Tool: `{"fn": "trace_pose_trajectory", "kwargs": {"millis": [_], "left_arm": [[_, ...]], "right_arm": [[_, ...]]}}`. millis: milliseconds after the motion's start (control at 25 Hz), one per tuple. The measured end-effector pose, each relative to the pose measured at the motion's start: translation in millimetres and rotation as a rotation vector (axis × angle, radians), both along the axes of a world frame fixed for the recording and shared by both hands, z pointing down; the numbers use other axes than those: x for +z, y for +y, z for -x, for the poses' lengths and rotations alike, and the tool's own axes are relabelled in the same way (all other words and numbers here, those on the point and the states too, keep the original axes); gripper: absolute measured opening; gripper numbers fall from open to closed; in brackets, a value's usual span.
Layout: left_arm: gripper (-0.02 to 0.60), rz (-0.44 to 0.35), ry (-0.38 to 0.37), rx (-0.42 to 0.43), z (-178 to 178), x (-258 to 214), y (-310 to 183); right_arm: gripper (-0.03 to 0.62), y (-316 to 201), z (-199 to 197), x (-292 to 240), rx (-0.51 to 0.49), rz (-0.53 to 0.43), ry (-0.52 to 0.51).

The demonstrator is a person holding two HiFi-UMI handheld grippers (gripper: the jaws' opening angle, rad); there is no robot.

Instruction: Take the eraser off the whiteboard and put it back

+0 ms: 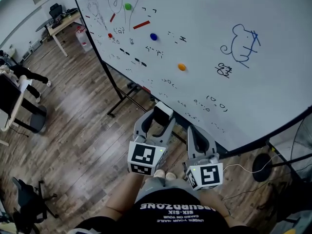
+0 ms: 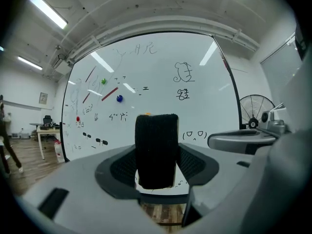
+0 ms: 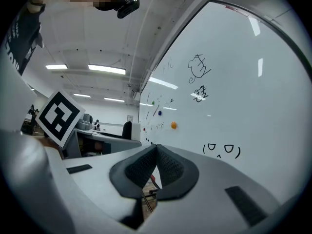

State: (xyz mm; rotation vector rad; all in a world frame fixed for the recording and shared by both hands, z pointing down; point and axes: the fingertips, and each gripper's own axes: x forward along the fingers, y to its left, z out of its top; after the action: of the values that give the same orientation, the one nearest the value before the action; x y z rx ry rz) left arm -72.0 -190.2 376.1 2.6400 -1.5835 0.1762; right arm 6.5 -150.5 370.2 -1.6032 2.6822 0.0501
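My left gripper (image 1: 162, 117) is shut on the eraser (image 1: 163, 113), a block with a white back and black felt face (image 2: 156, 150) that stands upright between the pads. It is held a short way off the whiteboard (image 1: 253, 13), in front of the board's lower part. The right gripper (image 1: 200, 141) hangs beside it to the right, shut with nothing between its pads (image 3: 168, 169), the tips touching. It points along the whiteboard (image 3: 243, 106), past a small drawn face (image 3: 222, 151). In the left gripper view the whiteboard (image 2: 204, 67) fills the background.
The whiteboard carries coloured magnets: orange (image 1: 182, 67), blue (image 1: 153, 36), green (image 1: 127, 6), plus red strips (image 1: 141, 25) and pen drawings. Its stand legs (image 1: 122, 104) reach over the wood floor. A fan (image 2: 256, 112) stands right of the board; desks and chairs (image 1: 61, 26) lie far left.
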Motion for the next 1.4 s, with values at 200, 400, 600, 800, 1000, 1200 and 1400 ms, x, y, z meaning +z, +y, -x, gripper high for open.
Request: {"fn": "trace_pose_trajectory", "kwargs": {"millis": [200,400,600,800,1000,1200,1400], "left_arm": [[0.244,0.025,0.007,-0.021,12,12,9],[0.244,0.047,-0.008,-0.032,18,28,14],[0.244,0.044,-0.015,-0.019,10,27,16],[0.244,0.056,-0.021,-0.008,5,31,16],[0.244,0.058,-0.018,-0.008,3,31,16],[0.244,0.057,-0.014,-0.01,3,31,15],[0.244,0.055,-0.009,-0.008,1,31,13]], "right_arm": [[-0.002,1,10,6,-0.019,0.028,-0.028],[-0.002,-2,16,8,-0.055,0.028,-0.007],[-0.002,-4,16,13,-0.066,0.047,-0.009],[-0.002,-6,14,18,-0.065,0.062,-0.016],[-0.002,-7,13,19,-0.072,0.066,-0.002],[-0.002,-8,11,17,-0.066,0.061,-0.013],[-0.002,-8,6,18,-0.057,0.062,-0.009]]}}
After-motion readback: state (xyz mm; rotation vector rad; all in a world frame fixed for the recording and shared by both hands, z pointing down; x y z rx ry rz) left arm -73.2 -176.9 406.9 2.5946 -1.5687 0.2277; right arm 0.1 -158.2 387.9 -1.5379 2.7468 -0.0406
